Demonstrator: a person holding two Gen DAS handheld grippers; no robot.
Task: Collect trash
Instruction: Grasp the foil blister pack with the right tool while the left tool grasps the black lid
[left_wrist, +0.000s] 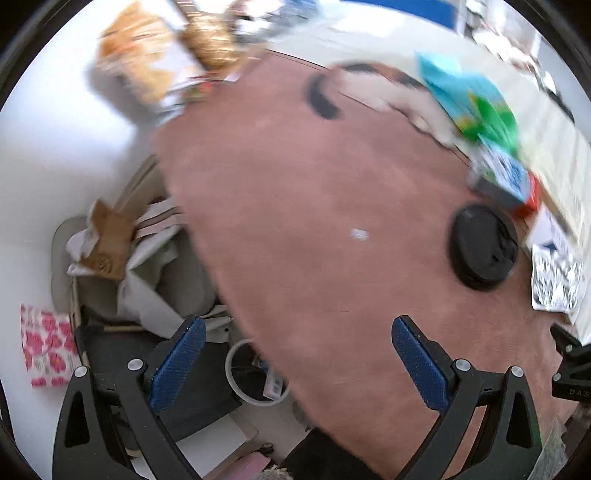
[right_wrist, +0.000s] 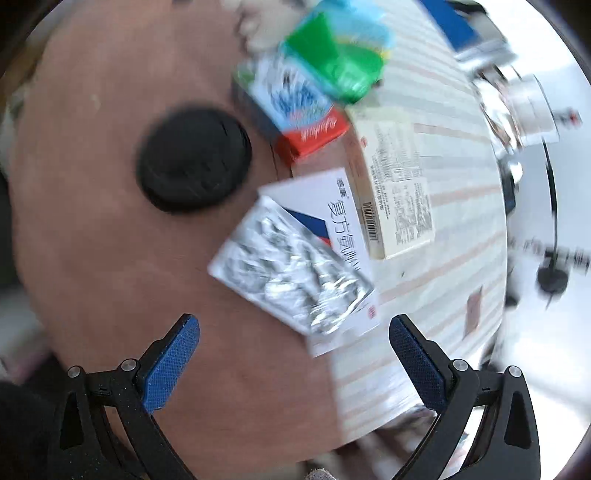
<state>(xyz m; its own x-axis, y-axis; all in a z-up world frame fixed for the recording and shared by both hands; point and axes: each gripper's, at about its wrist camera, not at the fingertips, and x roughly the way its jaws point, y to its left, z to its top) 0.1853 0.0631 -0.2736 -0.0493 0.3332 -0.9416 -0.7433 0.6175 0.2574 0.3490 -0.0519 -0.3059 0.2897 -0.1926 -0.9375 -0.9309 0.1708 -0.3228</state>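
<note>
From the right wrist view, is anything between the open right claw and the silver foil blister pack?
Nothing visible is. The right claw is open, and only bare brown table lies before the silver foil blister pack, which rests on a white box.

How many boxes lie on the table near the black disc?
4 visible: a blue-white box on a red box, a beige box beside them, and a white box under the foil pack. Blur may hide others.
</note>
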